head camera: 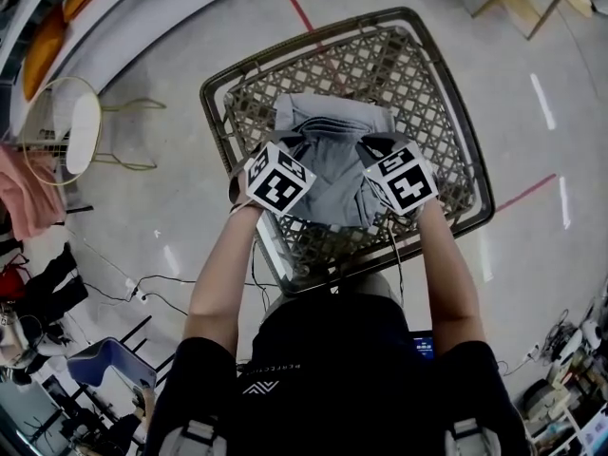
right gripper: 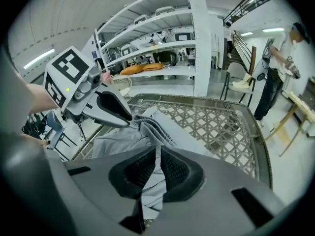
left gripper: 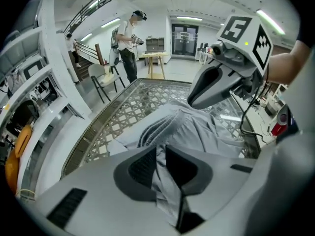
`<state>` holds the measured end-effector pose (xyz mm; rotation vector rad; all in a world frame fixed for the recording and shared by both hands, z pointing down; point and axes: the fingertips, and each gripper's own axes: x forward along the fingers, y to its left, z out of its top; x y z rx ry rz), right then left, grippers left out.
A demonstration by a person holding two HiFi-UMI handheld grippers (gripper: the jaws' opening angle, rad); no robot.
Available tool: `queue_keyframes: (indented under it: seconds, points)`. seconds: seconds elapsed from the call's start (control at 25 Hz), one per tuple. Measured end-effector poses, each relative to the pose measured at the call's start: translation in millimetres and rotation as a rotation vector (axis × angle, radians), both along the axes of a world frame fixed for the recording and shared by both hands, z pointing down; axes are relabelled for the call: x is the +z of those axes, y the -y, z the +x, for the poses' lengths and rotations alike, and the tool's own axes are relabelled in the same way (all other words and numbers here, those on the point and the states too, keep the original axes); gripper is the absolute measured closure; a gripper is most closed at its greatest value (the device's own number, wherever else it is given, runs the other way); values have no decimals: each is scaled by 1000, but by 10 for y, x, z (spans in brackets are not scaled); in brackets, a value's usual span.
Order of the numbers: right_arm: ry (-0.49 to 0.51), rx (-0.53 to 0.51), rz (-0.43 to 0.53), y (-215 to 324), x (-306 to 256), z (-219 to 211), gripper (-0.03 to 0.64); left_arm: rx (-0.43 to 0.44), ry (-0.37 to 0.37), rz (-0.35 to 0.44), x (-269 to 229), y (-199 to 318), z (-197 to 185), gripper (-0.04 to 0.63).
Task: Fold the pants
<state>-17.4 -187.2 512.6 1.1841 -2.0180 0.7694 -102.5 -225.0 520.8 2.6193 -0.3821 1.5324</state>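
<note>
The pants (head camera: 328, 150) lie bunched near the middle of the lattice table (head camera: 432, 84). The left gripper (left gripper: 161, 151) has its jaws clamped on a fold of the cloth at the near side, and the right gripper (right gripper: 158, 154) grips the same way. To fold cleanly, I judge the 2 hands should lift level, keep the cloth taut between them, and lay the edge squarely.
</note>
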Motion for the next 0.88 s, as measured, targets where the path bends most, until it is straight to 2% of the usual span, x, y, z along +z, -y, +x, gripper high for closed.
queue_keyframes:
  seconds: [0.24,0.44,0.6,0.88]
  points:
    - [5,7,-31,-312,37,-177,568,41,21,-54,118,-381,-26,549]
    - [12,39,-19,-510,-22,-253,571,42,6,-50,72,-614,-78,558]
    - [24,96,5,-611,-56,-292,572,-7,-26,-38,32,-749,-142,574]
    - [44,164,39,-898,-159,-459,574,-118,-128,-30,-192,-988,-286,581]
